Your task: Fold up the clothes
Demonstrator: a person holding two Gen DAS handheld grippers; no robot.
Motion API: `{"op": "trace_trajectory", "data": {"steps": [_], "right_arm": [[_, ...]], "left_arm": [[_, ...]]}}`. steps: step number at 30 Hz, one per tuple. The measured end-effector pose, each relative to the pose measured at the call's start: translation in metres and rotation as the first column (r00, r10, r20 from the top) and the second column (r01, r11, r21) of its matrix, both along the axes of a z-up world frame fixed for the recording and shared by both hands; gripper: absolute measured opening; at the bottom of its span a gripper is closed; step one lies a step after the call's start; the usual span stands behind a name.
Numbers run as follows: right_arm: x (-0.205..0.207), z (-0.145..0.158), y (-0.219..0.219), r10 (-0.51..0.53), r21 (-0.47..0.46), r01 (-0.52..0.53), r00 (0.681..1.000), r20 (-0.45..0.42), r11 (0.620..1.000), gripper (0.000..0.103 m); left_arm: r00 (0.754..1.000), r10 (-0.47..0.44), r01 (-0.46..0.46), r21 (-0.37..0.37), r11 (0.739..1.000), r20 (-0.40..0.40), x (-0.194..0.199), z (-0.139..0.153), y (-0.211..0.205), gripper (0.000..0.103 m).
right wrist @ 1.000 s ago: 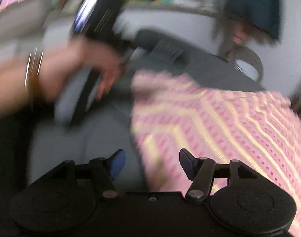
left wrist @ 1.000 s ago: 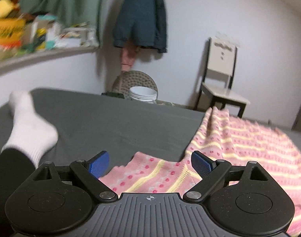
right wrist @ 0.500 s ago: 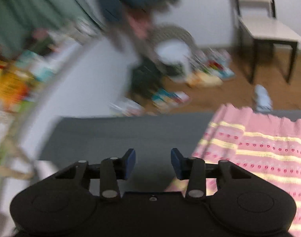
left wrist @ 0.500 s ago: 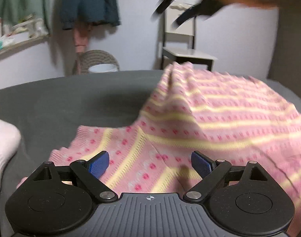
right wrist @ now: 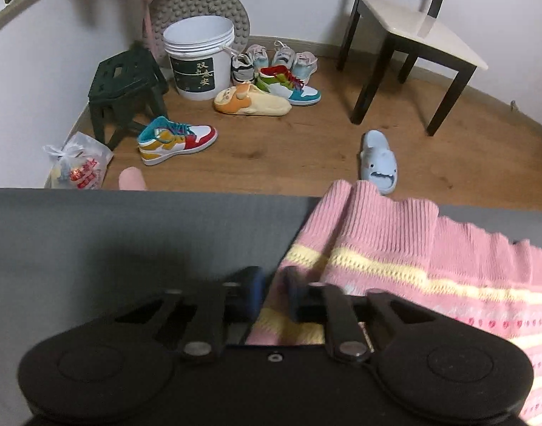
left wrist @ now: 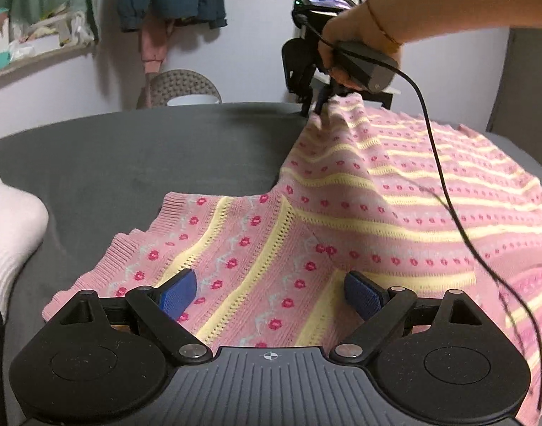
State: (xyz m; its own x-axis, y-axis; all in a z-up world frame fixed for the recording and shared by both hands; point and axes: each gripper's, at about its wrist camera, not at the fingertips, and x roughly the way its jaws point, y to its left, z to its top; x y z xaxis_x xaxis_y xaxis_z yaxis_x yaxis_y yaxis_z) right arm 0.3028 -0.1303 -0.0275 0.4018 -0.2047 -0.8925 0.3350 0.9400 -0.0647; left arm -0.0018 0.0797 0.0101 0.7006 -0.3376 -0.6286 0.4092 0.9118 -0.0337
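A big grey bed (left wrist: pixel 164 163) holds the pink sweater (left wrist: pixel 377 213), spread flat with one sleeve near us. The right gripper (right wrist: pixel 272 293) pinches the sweater's far hem at the bed edge. The left gripper (left wrist: pixel 269 293) hangs wide apart over the sleeve, holding nothing. A white bucket (right wrist: pixel 198 58) on the floor has Chinese words, too blurry to read. Shoes (right wrist: pixel 177 138) lie about. A white sock (left wrist: pixel 11 227) is cut off at the left.

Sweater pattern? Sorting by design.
Pink sweater, yellow stripes, rows of red dots; clearest in left wrist view.
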Motion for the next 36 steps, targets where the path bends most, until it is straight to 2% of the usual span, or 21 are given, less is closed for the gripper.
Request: {"op": "trace_trajectory", "data": {"steps": [4, 9, 12, 19, 23, 26, 28, 30, 33, 36], "right_arm": [[0.008, 0.015, -0.004, 0.020, 0.053, -0.021, 1.000, 0.011, 0.998, 0.004], [0.025, 0.037, 0.002, 0.058, 0.145, -0.073, 0.993, 0.108, 0.987, 0.004], [0.040, 0.039, 0.012, 0.056, 0.202, -0.083, 0.989, 0.138, 0.976, 0.004], [0.055, 0.014, 0.034, 0.076, 0.153, -0.088, 0.994, 0.083, 0.984, 0.007], [0.043, 0.030, 0.032, 0.126, 0.164, -0.140, 0.988, 0.090, 0.976, 0.032], [0.023, 0.056, 0.034, 0.238, 0.120, -0.249, 0.966, 0.103, 0.961, 0.042], [0.008, 0.074, 0.025, 0.273, 0.074, -0.282, 0.956, 0.109, 0.957, 0.051], [-0.005, 0.089, 0.002, 0.259, 0.045, -0.266, 0.959, 0.118, 0.963, 0.052], [-0.027, 0.104, -0.054, 0.144, 0.041, -0.151, 0.981, 0.131, 0.988, 0.052], [-0.060, 0.108, -0.116, 0.019, 0.039, -0.025, 0.990, 0.138, 0.999, 0.052]], "left_arm": [[1.000, 0.003, -0.003, 0.002, 1.000, -0.002, 0.000, 0.000, 0.000, 0.091], [1.000, 0.021, -0.020, 0.018, 1.000, -0.006, 0.001, 0.002, -0.002, 0.091], [0.999, 0.039, -0.040, 0.041, 0.998, 0.005, 0.001, 0.003, -0.001, 0.091], [0.994, 0.105, -0.105, 0.029, 0.994, -0.009, 0.005, 0.007, 0.011, 0.091], [0.990, 0.144, -0.144, 0.040, 0.989, 0.004, 0.005, 0.011, 0.018, 0.091], [0.983, 0.183, -0.183, 0.030, 0.983, 0.001, 0.009, 0.014, 0.026, 0.091], [0.980, 0.201, -0.201, -0.008, 0.980, -0.001, 0.010, 0.017, 0.032, 0.091], [0.983, 0.185, -0.185, -0.082, 0.979, -0.011, 0.009, 0.020, 0.038, 0.091], [0.992, 0.121, -0.124, -0.178, 0.976, -0.027, 0.006, 0.024, 0.037, 0.091], [0.998, 0.035, -0.048, -0.257, 0.965, -0.052, 0.000, 0.024, 0.030, 0.091]]}}
